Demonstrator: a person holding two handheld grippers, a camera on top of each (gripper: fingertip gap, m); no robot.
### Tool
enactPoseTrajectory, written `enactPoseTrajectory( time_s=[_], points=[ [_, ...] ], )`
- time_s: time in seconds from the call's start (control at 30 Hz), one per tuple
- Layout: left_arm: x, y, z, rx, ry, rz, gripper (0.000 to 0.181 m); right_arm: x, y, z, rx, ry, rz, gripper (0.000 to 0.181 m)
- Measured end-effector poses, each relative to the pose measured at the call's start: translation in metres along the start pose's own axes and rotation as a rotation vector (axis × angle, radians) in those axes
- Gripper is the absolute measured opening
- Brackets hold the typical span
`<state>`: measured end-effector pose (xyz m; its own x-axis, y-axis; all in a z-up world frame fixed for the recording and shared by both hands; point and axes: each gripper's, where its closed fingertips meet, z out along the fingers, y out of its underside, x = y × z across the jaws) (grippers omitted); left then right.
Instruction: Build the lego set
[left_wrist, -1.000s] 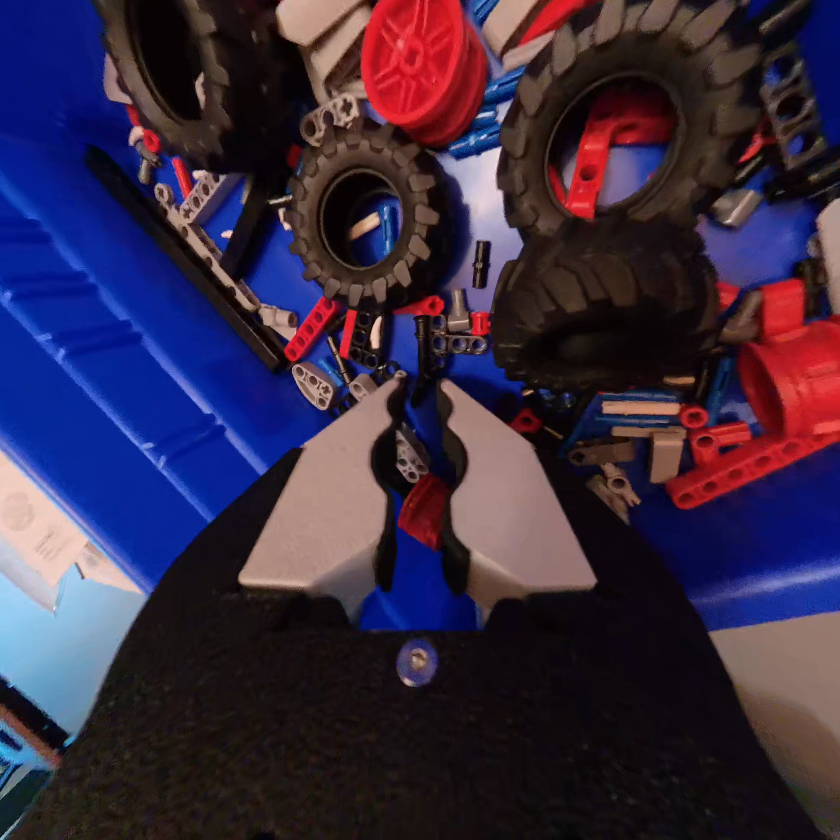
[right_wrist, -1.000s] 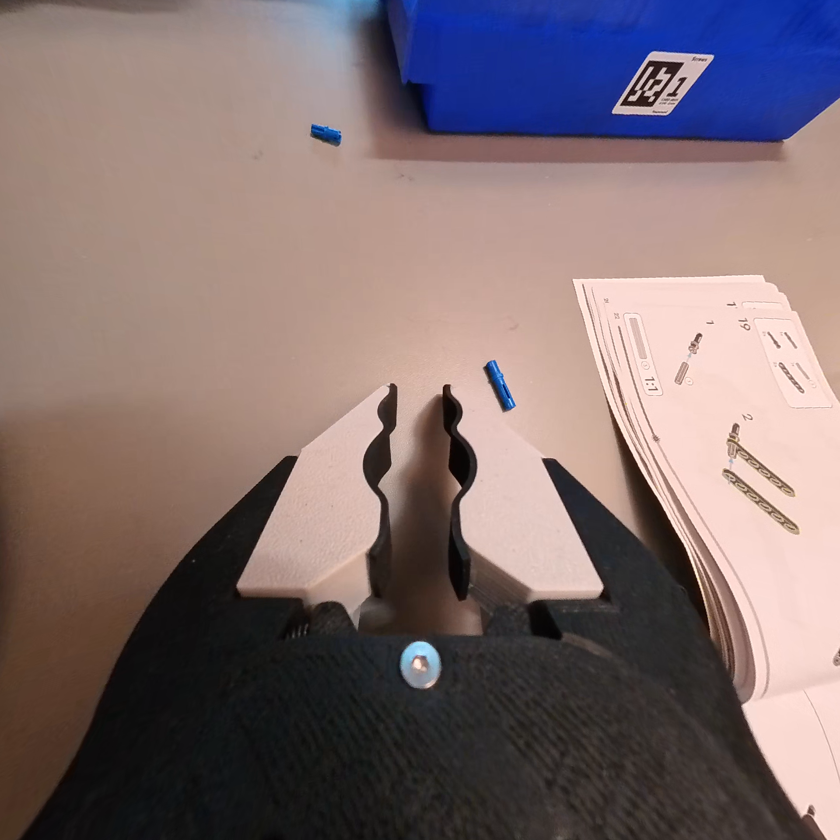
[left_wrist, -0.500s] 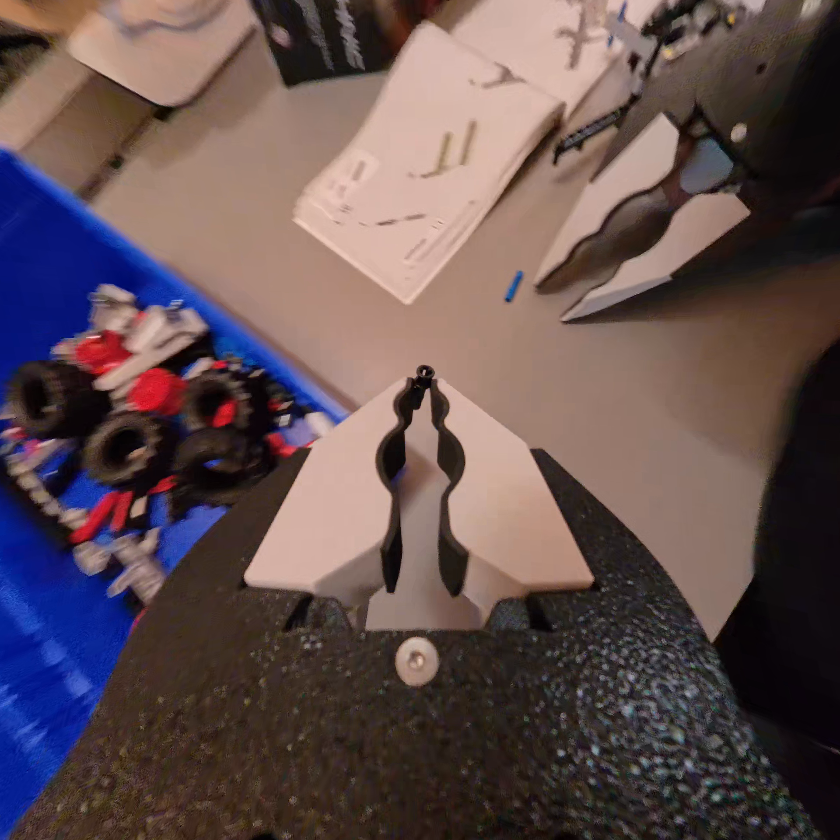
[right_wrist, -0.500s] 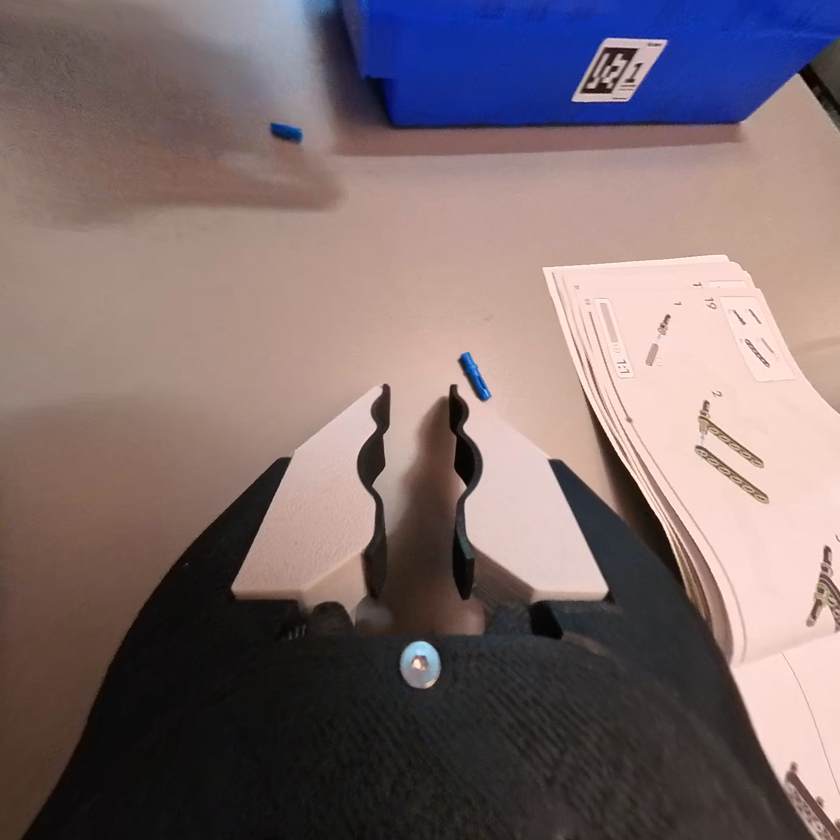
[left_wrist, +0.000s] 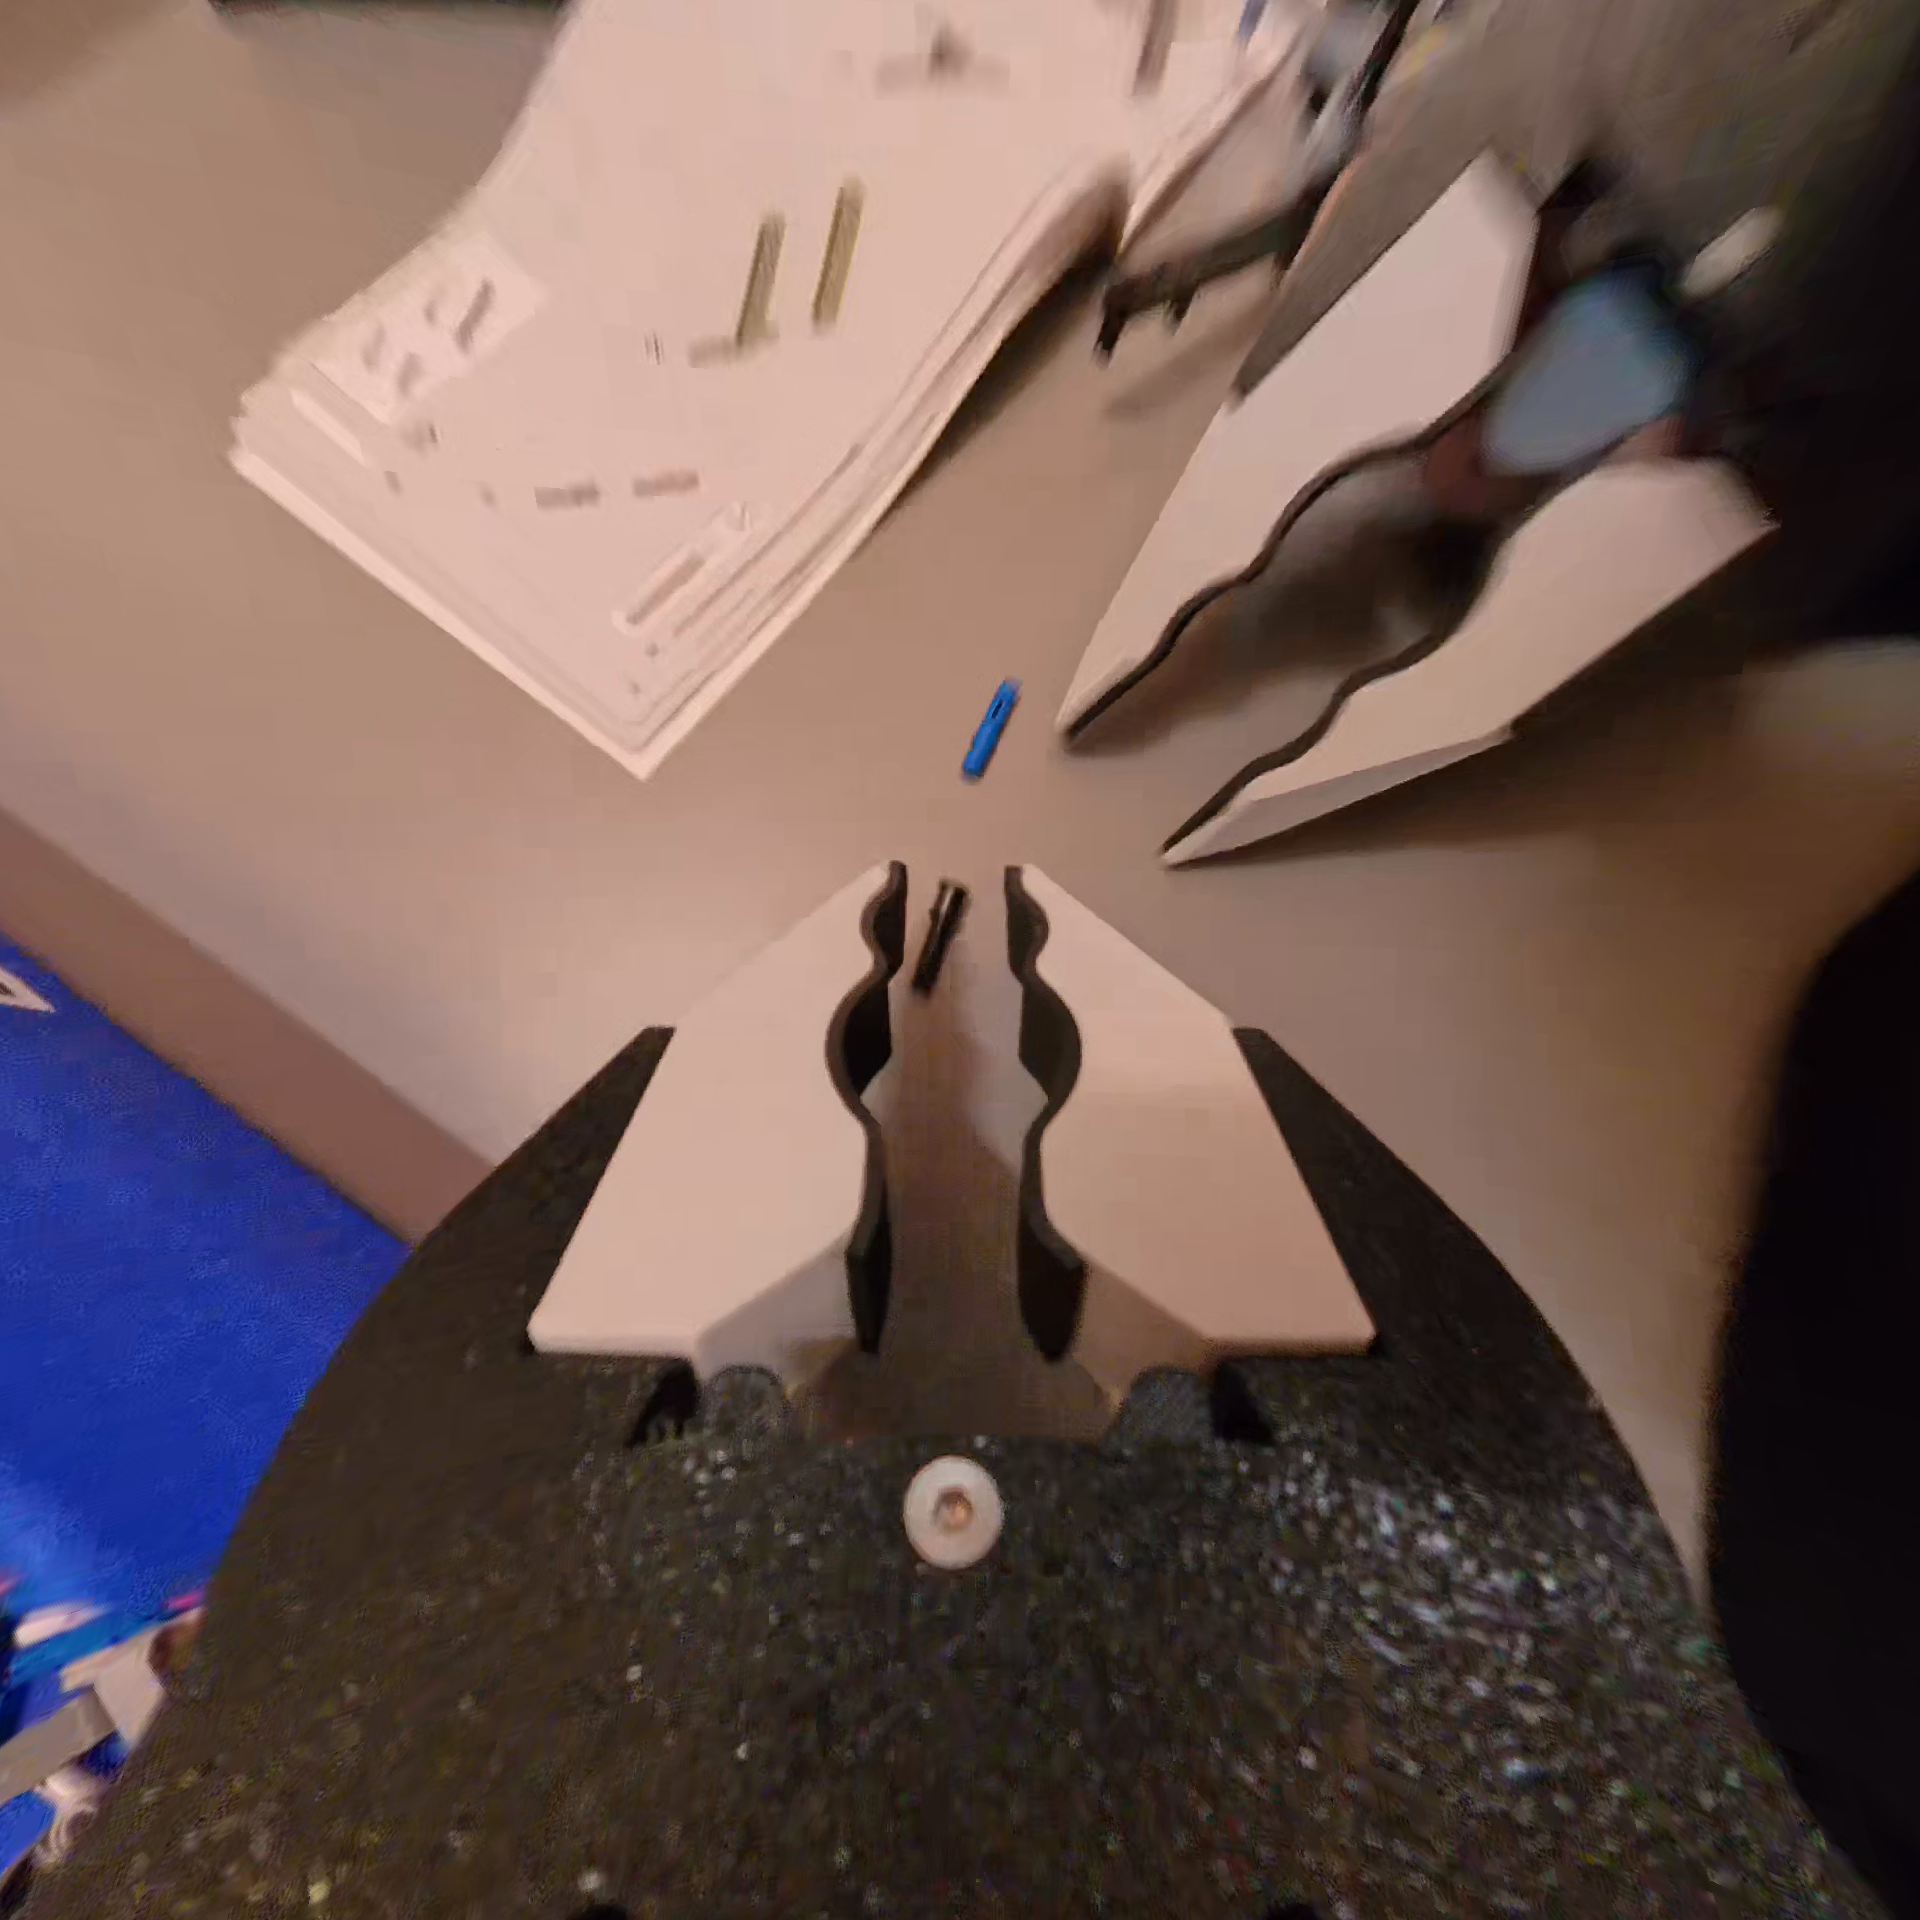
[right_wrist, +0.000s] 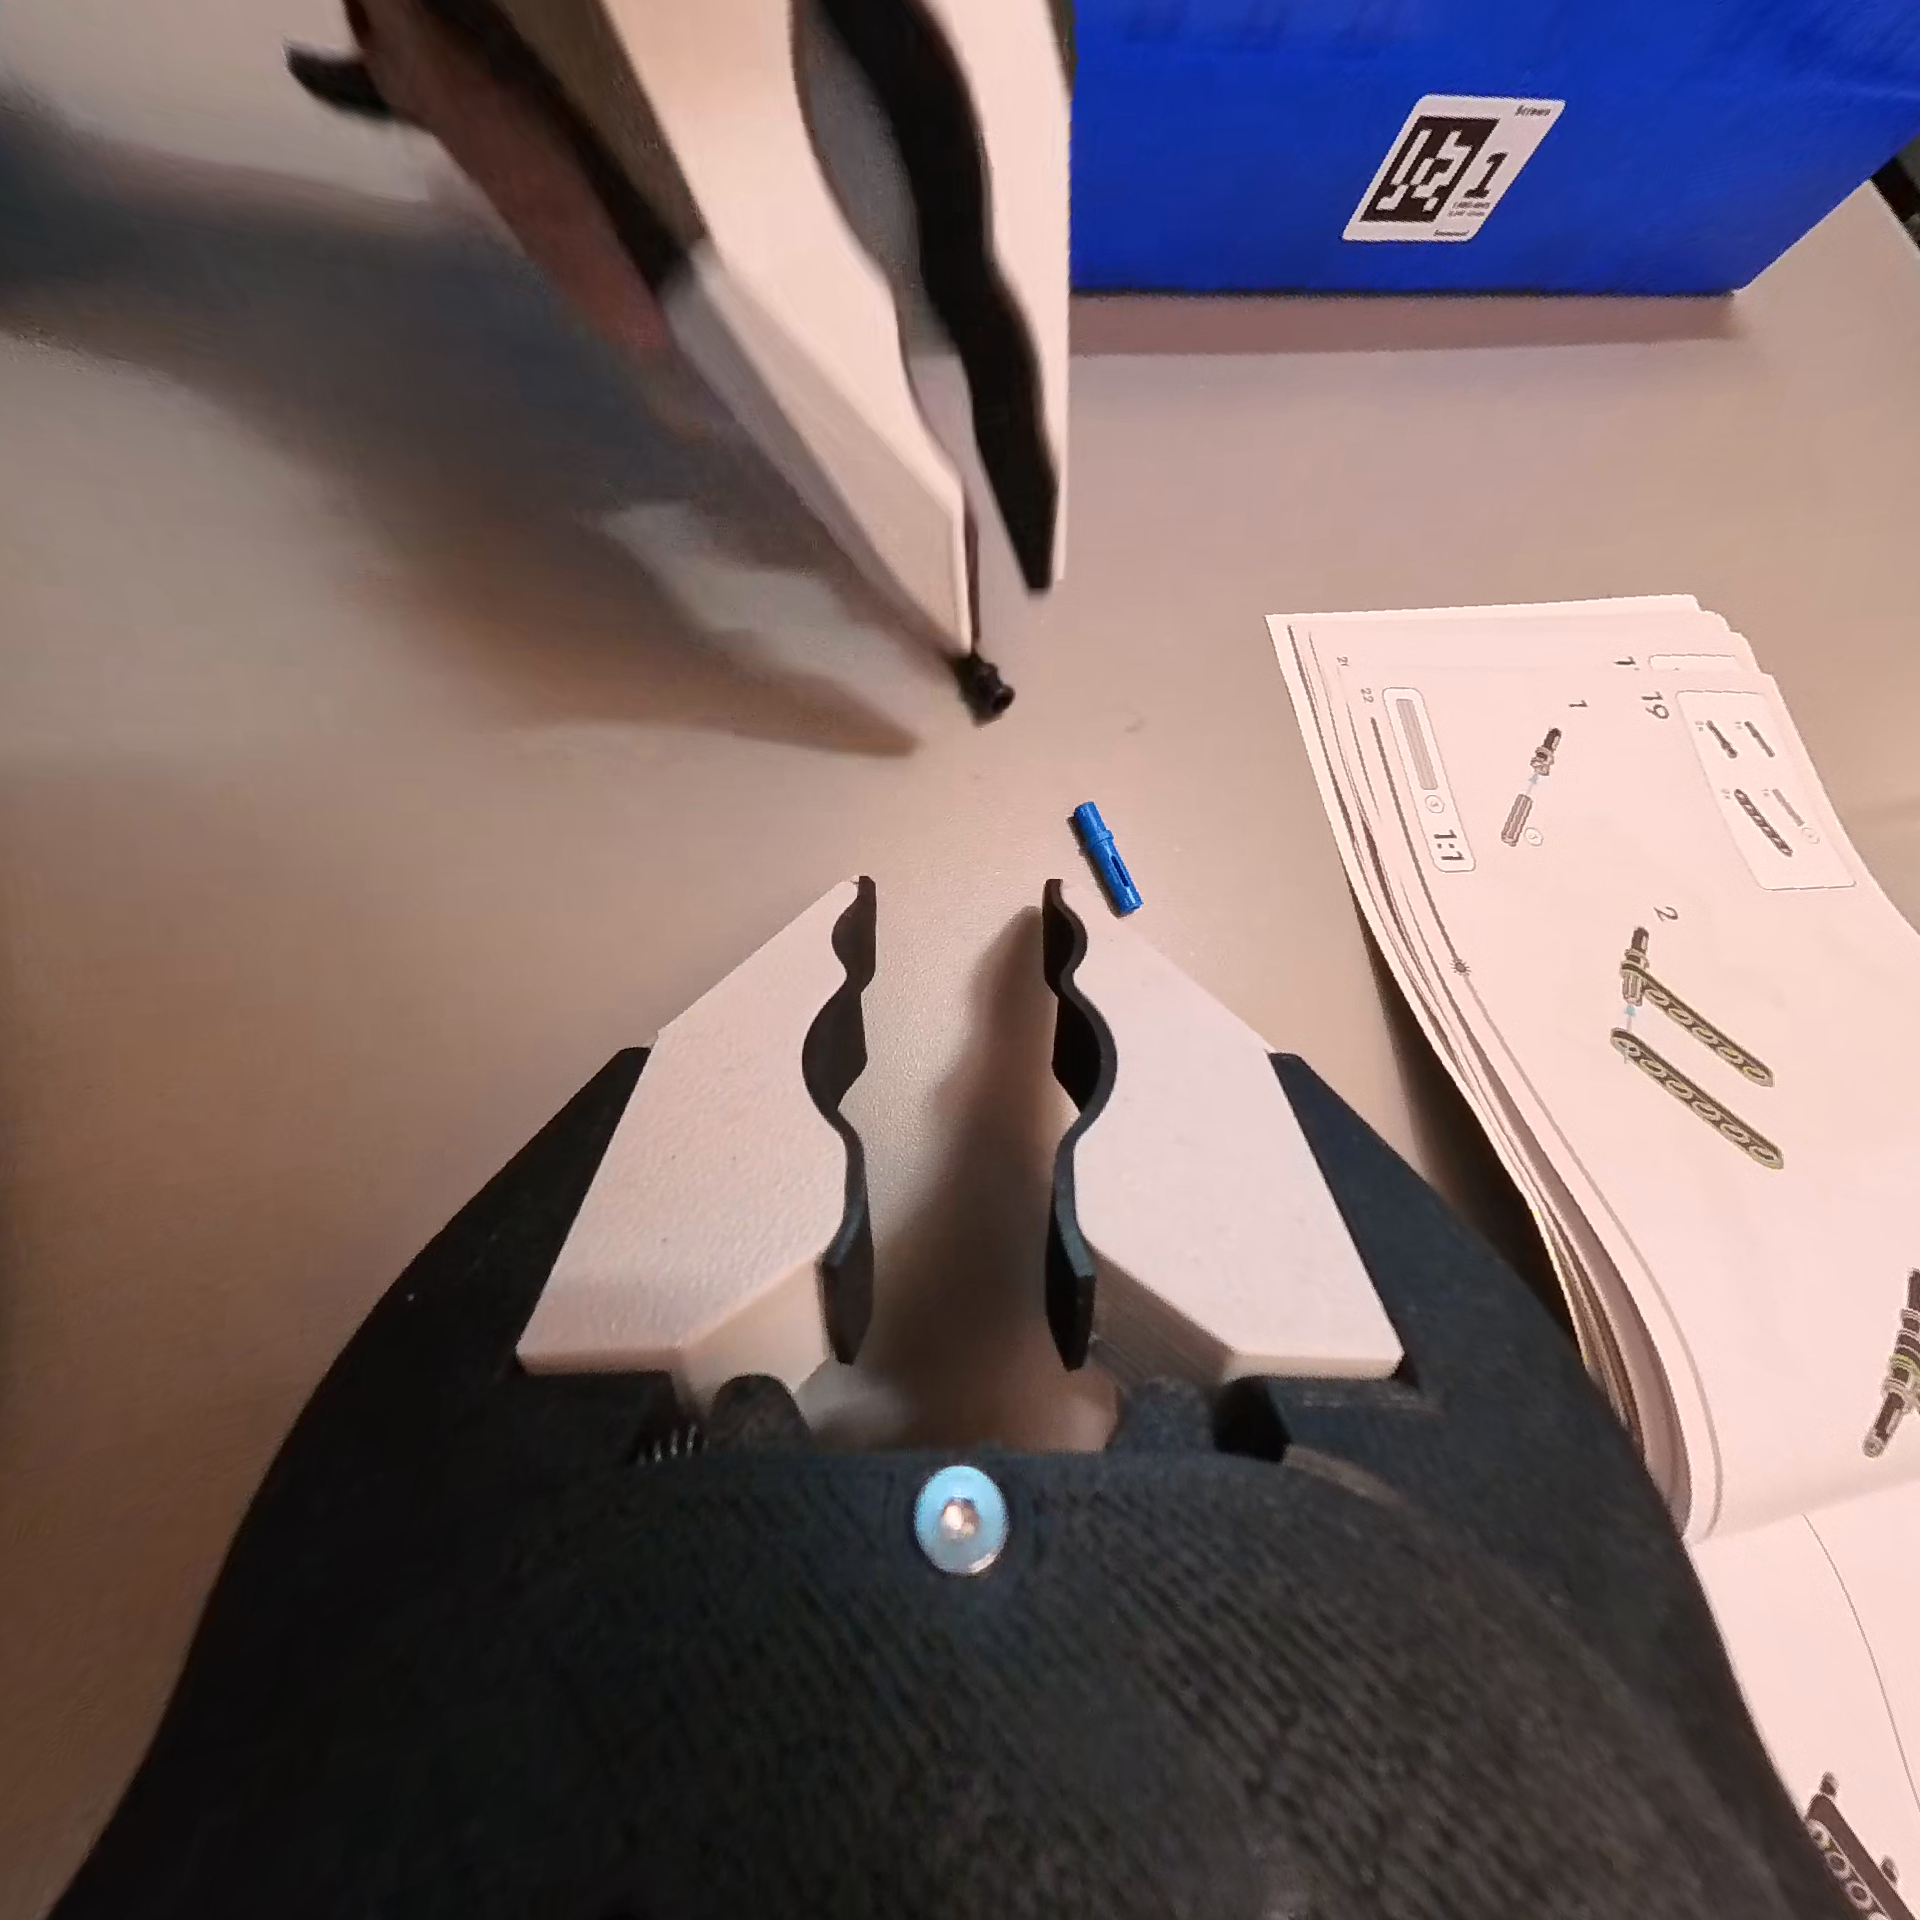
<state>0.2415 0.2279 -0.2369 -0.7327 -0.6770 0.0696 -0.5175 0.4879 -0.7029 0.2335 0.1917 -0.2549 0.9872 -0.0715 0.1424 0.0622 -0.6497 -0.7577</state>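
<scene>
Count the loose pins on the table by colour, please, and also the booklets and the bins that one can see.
Blue pin: 1
Black pin, at the tips of the left gripper: 1
Instruction booklet: 1
Blue bin: 1
Total: 4

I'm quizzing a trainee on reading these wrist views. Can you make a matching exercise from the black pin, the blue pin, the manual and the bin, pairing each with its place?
Things:
1. black pin
2. blue pin
3. manual
4. bin

Places:
A. lying open on the table, right of the right tool
B. between the tips of the left tool
C. on the table, just off the right tool's right tip
D. at the far side, bearing a white tag

Pairs: 1-B, 2-C, 3-A, 4-D
</scene>
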Motion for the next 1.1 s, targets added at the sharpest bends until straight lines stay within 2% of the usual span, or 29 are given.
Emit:
enactPoseTrajectory(
  time_s=[0.03,0.1,0.17,0.2,0.23,0.27,0.33,0.37,0.4,0.5,0.63,0.77,0.83,0.87,0.97,1.03,1.1],
  points=[
    [0.005,-0.014,-0.014,0.066,0.036,-0.009,0.016,0.0,0.0,0.0,0.0,0.0,0.0,0.03],
    [-0.001,-0.042,-0.054,0.191,0.046,-0.01,0.013,0.0,0.0,0.0,0.0,-0.003,0.002,0.03],
    [-0.048,-0.053,-0.096,0.218,-0.143,0.026,0.008,0.0,0.0,0.0,-0.001,-0.008,0.006,0.029],
    [-0.088,-0.045,-0.114,0.158,-0.306,0.053,0.003,0.0,0.0,0.0,-0.001,-0.01,0.008,0.029],
    [-0.131,-0.028,-0.13,0.039,-0.457,0.078,0.0,0.0,0.0,0.0,-0.002,-0.012,0.01,0.029],
    [-0.168,-0.002,-0.139,-0.124,-0.532,0.082,0.0,0.0,0.0,0.0,-0.002,-0.013,0.01,0.029],
    [-0.215,0.045,-0.143,-0.422,-0.528,0.017,0.0,0.0,0.0,0.0,-0.001,-0.011,0.006,0.029],
    [-0.234,0.055,-0.142,-0.499,-0.543,0.014,0.0,-0.001,0.0,0.0,-0.001,-0.009,0.003,0.028],
    [-0.248,0.057,-0.134,-0.515,-0.542,0.054,0.0,-0.001,0.0,0.0,-0.001,-0.008,0.0,0.028],
    [-0.259,0.073,-0.107,-0.599,-0.443,0.088,0.0,-0.001,0.0,0.0,-0.001,-0.013,0.004,0.027],
    [-0.271,0.1,-0.105,-0.751,-0.467,0.129,0.0,-0.001,0.0,0.0,-0.003,-0.017,0.015,0.028],
    [-0.254,0.102,-0.101,-0.765,-0.412,0.184,0.0,-0.001,0.001,0.0,-0.005,-0.03,0.029,0.028],
    [-0.236,0.112,-0.102,-0.801,-0.311,0.134,0.0,-0.002,0.001,0.0,-0.007,-0.04,0.039,0.027],
    [-0.232,0.109,-0.103,-0.772,-0.295,0.117,0.0,-0.001,0.001,0.0,-0.007,-0.041,0.042,0.027],
    [-0.255,0.088,-0.108,-0.643,-0.429,0.032,0.0,-0.002,0.001,-0.001,-0.007,-0.042,0.038,0.026],
    [-0.266,0.091,-0.107,-0.665,-0.451,0.008,0.0,-0.003,0.0,-0.001,-0.007,-0.045,0.039,0.026],
    [-0.275,0.1,-0.107,-0.755,-0.498,0.045,0.0,-0.003,0.0,-0.001,-0.007,-0.045,0.043,0.026]
  ],
)
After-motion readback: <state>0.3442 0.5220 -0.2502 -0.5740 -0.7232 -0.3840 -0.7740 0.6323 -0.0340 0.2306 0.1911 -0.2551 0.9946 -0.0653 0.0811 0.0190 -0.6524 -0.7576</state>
